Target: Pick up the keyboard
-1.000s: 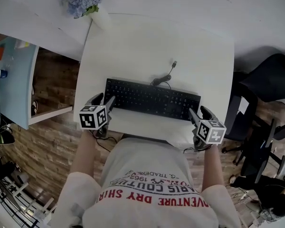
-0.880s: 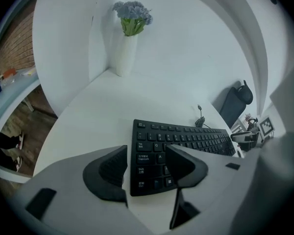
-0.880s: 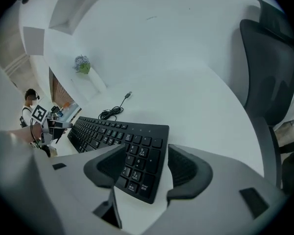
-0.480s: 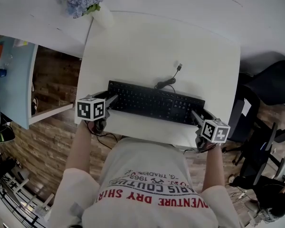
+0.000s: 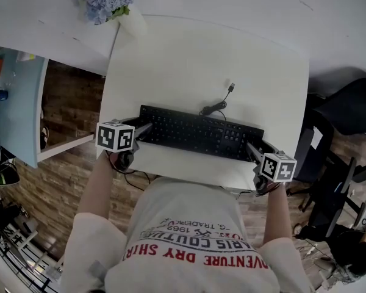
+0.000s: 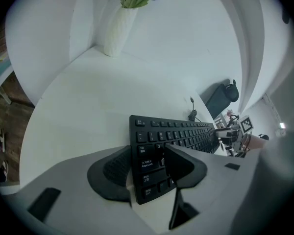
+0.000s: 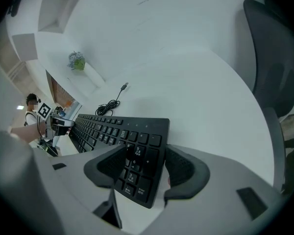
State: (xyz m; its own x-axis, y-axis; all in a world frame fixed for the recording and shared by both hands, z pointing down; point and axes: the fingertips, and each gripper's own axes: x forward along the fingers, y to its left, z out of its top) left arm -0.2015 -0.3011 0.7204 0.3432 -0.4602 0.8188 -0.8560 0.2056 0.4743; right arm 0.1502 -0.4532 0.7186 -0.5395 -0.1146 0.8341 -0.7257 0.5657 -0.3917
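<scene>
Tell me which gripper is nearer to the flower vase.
Left. The left gripper grips the keyboard end nearest the vase; the right gripper grips the opposite end, farther off.

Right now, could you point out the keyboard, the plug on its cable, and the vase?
keyboard [image 5: 198,133], head view, middle of the key field.
cable plug [image 5: 231,86], head view, the cable's loose end.
vase [image 6: 118,31], left gripper view, middle of its white body.
</scene>
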